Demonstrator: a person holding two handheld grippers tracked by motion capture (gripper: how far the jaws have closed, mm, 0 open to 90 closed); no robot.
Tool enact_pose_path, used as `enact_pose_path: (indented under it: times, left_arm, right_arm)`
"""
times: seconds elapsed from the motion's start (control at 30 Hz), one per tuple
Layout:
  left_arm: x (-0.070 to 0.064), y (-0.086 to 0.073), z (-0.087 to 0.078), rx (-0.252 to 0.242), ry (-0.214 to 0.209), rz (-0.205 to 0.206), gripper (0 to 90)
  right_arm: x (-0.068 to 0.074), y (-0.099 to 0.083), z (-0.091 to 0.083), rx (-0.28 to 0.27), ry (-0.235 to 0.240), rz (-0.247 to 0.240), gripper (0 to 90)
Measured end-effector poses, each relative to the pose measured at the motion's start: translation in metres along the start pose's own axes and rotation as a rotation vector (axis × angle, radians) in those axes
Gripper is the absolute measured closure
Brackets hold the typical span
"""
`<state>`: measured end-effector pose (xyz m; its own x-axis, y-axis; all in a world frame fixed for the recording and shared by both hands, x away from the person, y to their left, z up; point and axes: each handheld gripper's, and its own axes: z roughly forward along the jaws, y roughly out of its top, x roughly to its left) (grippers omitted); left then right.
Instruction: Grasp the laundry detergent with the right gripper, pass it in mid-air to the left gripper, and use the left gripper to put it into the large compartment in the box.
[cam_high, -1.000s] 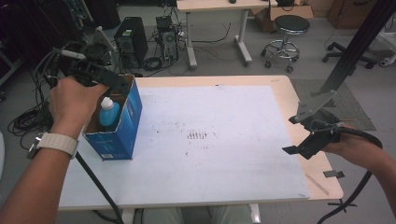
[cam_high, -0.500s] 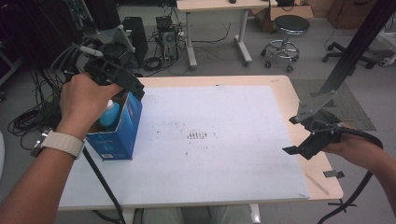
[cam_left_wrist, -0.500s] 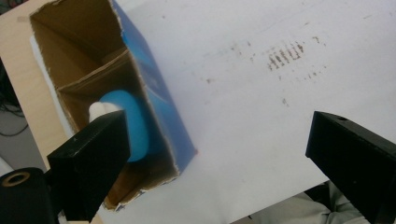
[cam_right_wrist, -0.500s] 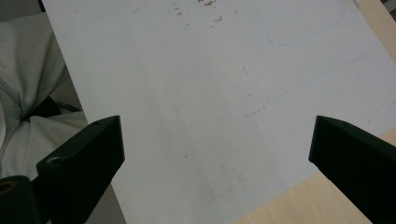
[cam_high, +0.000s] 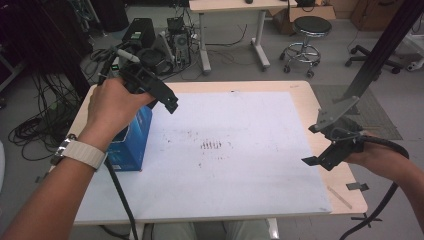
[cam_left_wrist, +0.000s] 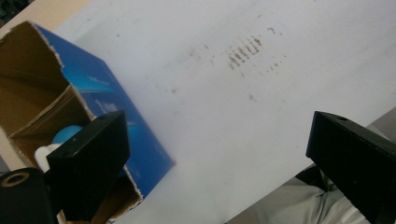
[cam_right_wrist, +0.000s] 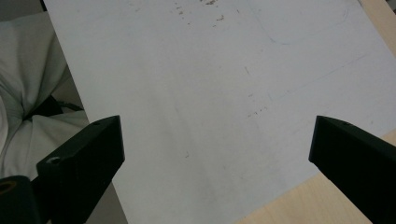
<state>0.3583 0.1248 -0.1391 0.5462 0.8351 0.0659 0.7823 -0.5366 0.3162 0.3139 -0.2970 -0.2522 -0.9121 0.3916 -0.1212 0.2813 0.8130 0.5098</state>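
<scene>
Blue cardboard box (cam_high: 131, 142) stands open-topped at left of centre in the high view, on the table's white sheet (cam_high: 235, 150), with a white-capped bottle (cam_left_wrist: 51, 148) inside. Left gripper (cam_high: 167, 100) hangs above the box, jaws wide apart and empty. Right gripper (cam_high: 320, 150), at the frame's right, is likewise spread and empty.

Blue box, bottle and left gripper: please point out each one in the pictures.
Blue box (cam_high: 131, 150), high view, on its blue side wall.
Bottle (cam_left_wrist: 70, 133), left gripper view, on its blue body.
Left gripper (cam_high: 167, 102), high view, between its fingertips.
</scene>
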Motion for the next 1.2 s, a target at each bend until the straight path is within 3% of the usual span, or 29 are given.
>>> enact_pose_path:
  times: [0.2,0.5,0.57,0.6,0.7,0.8,1.0,1.2]
  left_arm:
    - [-0.014,0.005,0.004,-0.006,-0.024,0.068,6.9]
    - [-0.027,0.01,0.007,-0.026,-0.059,0.124,6.8]
    - [-0.03,0.011,0.009,-0.028,-0.072,0.161,6.8]
    - [-0.03,0.011,0.009,-0.028,-0.072,0.161,6.5]
    - [-0.038,0.014,0.013,-0.032,-0.101,0.224,6.1]
    - [-0.044,0.018,0.017,-0.049,-0.13,0.25,6.0]
    - [-0.055,0.022,0.023,-0.057,-0.146,0.296,5.8]
    - [-0.065,0.023,0.029,-0.05,-0.168,0.372,5.8]
  right_arm:
    - [-0.001,0.001,0.001,0.005,0.002,0.001,3.2]
    - [-0.001,0.004,0.003,0.012,0.005,0.001,3.2]
    - [-0.001,0.005,0.004,0.013,0.009,0.0,3.2]
    - [-0.001,0.005,0.004,0.013,0.009,0.0,3.2]
    - [-0.002,0.008,0.007,0.013,0.012,-0.003,3.2]
    - [-0.002,0.01,0.009,0.015,0.012,-0.003,3.2]
    - [-0.002,0.013,0.011,0.014,0.019,-0.009,3.2]
    - [-0.003,0.013,0.014,0.022,0.021,-0.006,3.2]
